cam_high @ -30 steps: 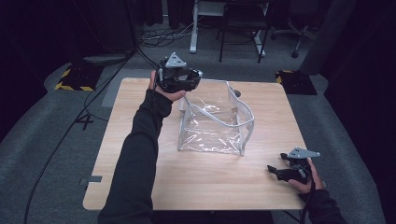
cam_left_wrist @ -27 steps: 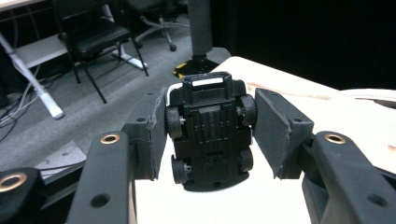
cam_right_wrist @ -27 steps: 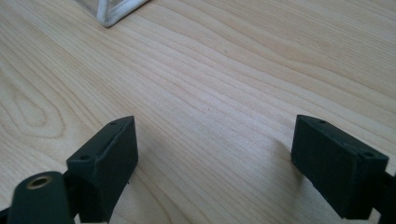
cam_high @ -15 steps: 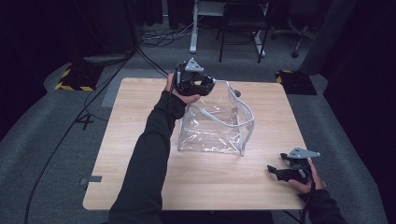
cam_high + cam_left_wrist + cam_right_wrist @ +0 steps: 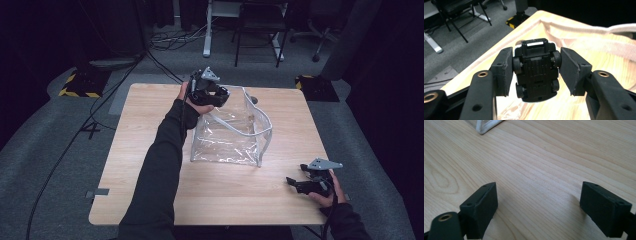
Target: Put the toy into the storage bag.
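A small toy car (image 5: 537, 70), black underside up with four wheels showing, sits clamped between the pads of my left gripper (image 5: 537, 71). In the high view that left gripper (image 5: 216, 95) hovers over the far left rim of a clear plastic pouch (image 5: 227, 135) with a white zip edge, which stands open on the wooden table (image 5: 145, 165). The pouch's white rim (image 5: 584, 30) runs behind the car. My right gripper (image 5: 295, 184) rests low at the table's near right corner, jaws wide apart over bare wood (image 5: 539, 185), nothing between them. A corner of the pouch (image 5: 484, 127) shows ahead of it.
A small dark object (image 5: 253, 100) lies on the table behind the pouch. Beyond the far edge stand a chair (image 5: 257, 25) and desk legs on grey carpet, with cables. Yellow-black blocks (image 5: 77, 82) sit on the floor at both far corners.
My left hand has carried the gripper and car rightward and lower, from beside the pouch's far left corner to over its rim. The right hand has stayed put.
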Demonstrator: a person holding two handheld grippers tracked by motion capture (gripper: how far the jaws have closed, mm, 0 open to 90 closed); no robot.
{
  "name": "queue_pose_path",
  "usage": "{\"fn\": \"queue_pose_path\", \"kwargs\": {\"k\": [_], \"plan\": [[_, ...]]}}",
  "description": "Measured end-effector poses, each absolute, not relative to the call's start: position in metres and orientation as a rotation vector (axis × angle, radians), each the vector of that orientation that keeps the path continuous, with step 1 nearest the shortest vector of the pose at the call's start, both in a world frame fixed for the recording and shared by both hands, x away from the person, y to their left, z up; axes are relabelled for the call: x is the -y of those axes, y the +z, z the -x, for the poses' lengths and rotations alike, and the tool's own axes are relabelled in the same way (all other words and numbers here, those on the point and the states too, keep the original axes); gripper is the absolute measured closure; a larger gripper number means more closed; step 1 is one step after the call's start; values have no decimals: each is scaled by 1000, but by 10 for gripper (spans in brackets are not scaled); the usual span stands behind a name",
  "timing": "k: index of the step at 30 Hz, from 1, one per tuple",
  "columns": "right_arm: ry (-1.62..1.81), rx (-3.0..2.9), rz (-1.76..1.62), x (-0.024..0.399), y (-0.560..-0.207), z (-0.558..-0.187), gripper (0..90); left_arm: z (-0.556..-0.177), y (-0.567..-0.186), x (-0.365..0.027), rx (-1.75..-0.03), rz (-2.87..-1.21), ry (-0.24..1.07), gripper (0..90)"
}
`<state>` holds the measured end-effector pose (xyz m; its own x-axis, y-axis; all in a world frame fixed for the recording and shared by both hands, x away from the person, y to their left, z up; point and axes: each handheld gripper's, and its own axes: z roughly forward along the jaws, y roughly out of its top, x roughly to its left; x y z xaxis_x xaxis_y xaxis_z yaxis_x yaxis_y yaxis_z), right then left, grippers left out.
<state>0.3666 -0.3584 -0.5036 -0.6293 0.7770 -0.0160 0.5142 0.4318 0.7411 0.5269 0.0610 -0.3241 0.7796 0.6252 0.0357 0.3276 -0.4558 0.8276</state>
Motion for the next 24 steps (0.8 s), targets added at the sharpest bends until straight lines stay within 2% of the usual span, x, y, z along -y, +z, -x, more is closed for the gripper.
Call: {"fn": "queue_pose_path", "kwargs": {"k": [10, 19, 24], "plan": [[1025, -2334, -1103, 358, -504, -367, 148, -528, -328, -64, -713, -2101, 411, 467], [1024, -2334, -1102, 358, -504, -367, 148, -531, -330, -61, -709, -2135, 476, 467], [1025, -2334, -1103, 358, -504, -367, 148, -535, -336, -55, -719, -2171, 460, 467]]}}
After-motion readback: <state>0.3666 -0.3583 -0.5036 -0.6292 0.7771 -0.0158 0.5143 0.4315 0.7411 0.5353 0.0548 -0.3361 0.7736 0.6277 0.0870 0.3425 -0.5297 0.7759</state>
